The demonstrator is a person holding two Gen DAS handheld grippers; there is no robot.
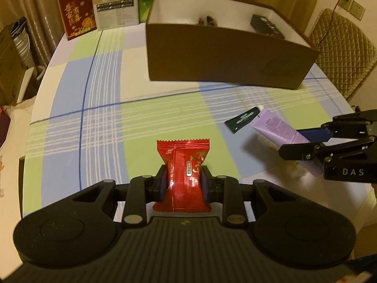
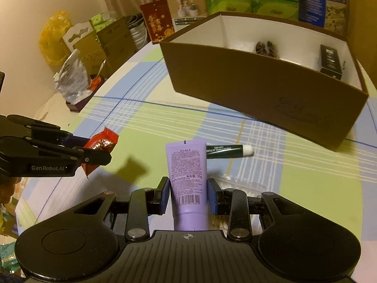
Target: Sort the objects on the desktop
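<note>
My left gripper [image 1: 183,184] is shut on a red snack packet [image 1: 183,162], held above the checked tablecloth; in the right wrist view the same packet [image 2: 101,145] shows at the left between those fingers. My right gripper [image 2: 188,193] is shut on a purple tube [image 2: 187,172], lifted off the cloth; the tube [image 1: 278,127] also appears at the right of the left wrist view. A dark green tube with a white cap [image 2: 228,151] lies on the cloth beyond it. The brown open box [image 1: 226,56] stands further back, with a black carton [image 2: 331,62] and small dark items [image 2: 266,47] inside.
Cartons and a red card [image 1: 76,11] stand along the table's far edge behind the box. A quilted chair back [image 1: 341,47] is at the right. Bags and boxes [image 2: 77,54] crowd the floor to the left of the table.
</note>
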